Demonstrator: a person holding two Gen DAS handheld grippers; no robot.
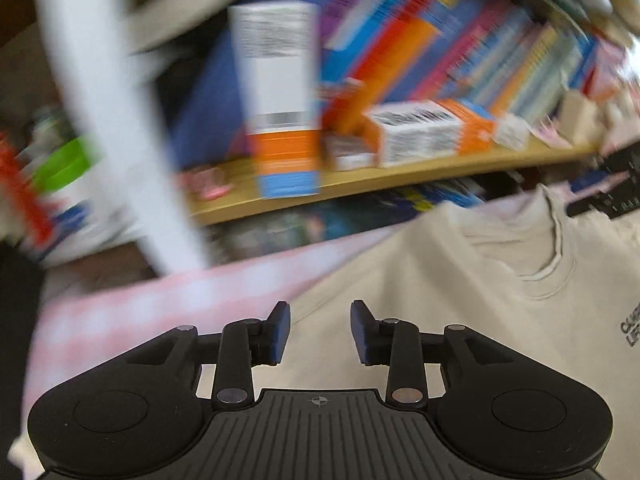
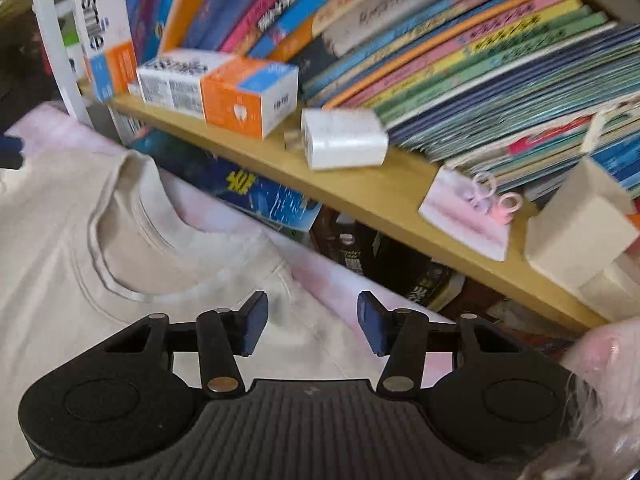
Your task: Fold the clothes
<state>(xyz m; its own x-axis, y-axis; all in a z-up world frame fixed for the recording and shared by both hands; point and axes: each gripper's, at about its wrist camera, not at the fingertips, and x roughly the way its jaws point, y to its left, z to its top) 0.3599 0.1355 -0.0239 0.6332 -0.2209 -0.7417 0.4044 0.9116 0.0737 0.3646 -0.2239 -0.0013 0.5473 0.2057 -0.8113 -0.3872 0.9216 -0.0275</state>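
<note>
Two hand-held claws hover over a cream T-shirt spread front-up on a counter covered with a pink-checked cloth, its collar toward a wooden shelf packed with books and small cartons. The left claw stands with its jaws wide apart and empty above the shirt's shoulder edge, where cream fabric meets pink cloth. The right claw is likewise wide and holds nothing, poised over the opposite shoulder seam, just beside the collar.

The shirt's upper part lies flat and open: neckline rounded and smooth, shoulders spread, dark lettering visible on the chest at the frame's edge. No crease or doubled layer shows in what the cameras catch; the sleeves and hem fall out of view, so how the lower half lies cannot be told.

By the look of it, the step in hand is taking hold at the two shoulders, one claw to each. That would call for lowering both sets of fingers onto the fabric edge, pinching cloth only and not the pink cover beneath, and keeping the two sides level so the garment lifts without skewing. The left view is motion-blurred, suggesting that hand is moving.
</note>
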